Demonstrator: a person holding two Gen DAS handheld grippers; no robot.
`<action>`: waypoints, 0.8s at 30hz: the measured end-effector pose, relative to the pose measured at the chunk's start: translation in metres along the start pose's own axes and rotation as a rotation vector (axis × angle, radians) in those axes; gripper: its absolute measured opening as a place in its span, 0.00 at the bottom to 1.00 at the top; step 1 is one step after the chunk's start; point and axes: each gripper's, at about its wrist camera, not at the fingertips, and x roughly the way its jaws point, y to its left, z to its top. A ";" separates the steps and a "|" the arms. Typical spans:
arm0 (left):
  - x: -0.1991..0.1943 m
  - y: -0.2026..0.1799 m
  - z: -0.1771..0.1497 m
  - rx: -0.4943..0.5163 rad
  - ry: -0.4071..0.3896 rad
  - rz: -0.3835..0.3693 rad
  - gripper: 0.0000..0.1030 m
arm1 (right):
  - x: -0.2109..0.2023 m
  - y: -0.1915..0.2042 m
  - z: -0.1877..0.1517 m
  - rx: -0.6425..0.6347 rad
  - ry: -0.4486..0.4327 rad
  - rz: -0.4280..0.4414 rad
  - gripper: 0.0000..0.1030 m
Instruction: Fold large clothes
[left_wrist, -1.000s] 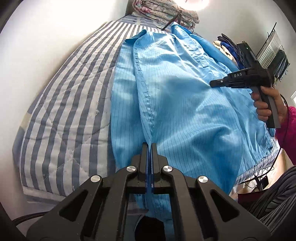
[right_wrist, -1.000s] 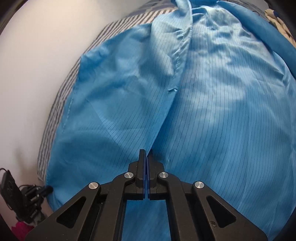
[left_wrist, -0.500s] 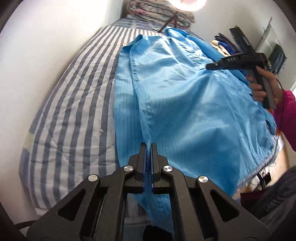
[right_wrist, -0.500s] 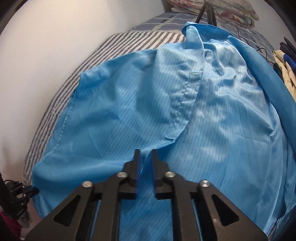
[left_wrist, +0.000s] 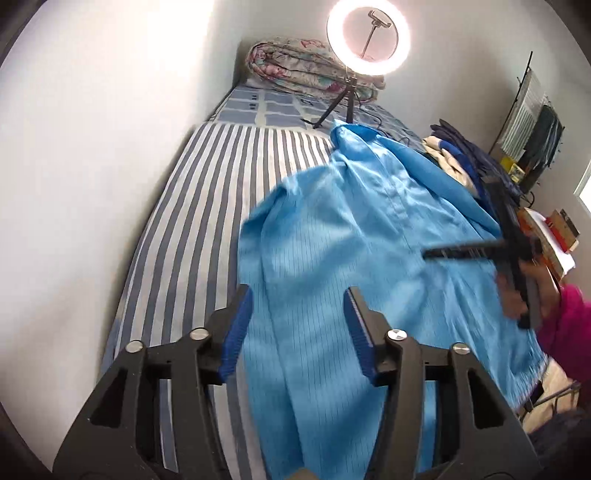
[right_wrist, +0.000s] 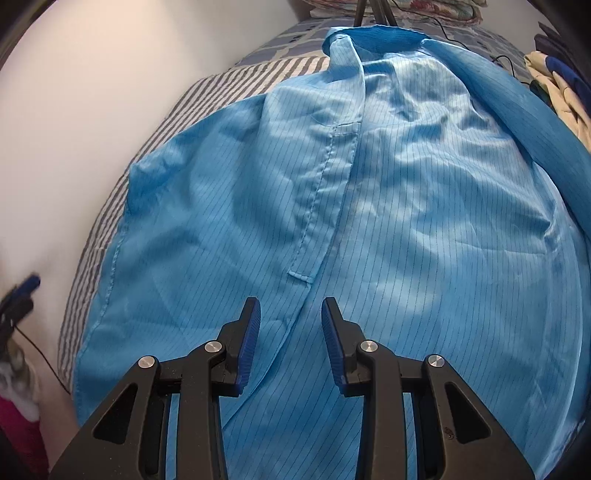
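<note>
A large light-blue pinstriped garment (left_wrist: 351, 258) lies spread along the striped bed (left_wrist: 207, 206), collar at the far end. One front panel is folded over its middle, placket seam (right_wrist: 317, 206) on top. My left gripper (left_wrist: 298, 295) hovers above the garment's near left part. Its jaws are opening and nothing is between the blue pads. My right gripper (right_wrist: 290, 306) hangs over the lower end of the placket, jaws also opening, with the cloth lying loose below them. In the left wrist view the right gripper (left_wrist: 461, 253) shows blurred, held by a hand in a pink sleeve (left_wrist: 569, 325).
A white wall (left_wrist: 92, 147) runs along the bed's left side. At the head stand a lit ring light on a tripod (left_wrist: 367, 37) and a rolled floral quilt (left_wrist: 295, 62). A pile of other clothes (left_wrist: 454, 158) lies right of the garment. Cables trail near the collar.
Both grippers were shut on the garment's edge; both have let go and opened. The left one pulled back and up, so more of the bed shows. The right one rose slightly.
</note>
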 end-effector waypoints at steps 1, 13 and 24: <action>0.011 -0.001 0.012 0.010 -0.008 -0.001 0.61 | 0.001 -0.002 0.000 0.006 -0.002 0.004 0.32; 0.131 0.000 0.081 0.068 0.058 0.100 0.67 | 0.006 -0.023 -0.002 0.070 -0.011 0.079 0.32; 0.160 0.005 0.089 0.063 0.047 0.144 0.01 | 0.012 -0.028 0.002 0.075 -0.022 0.131 0.32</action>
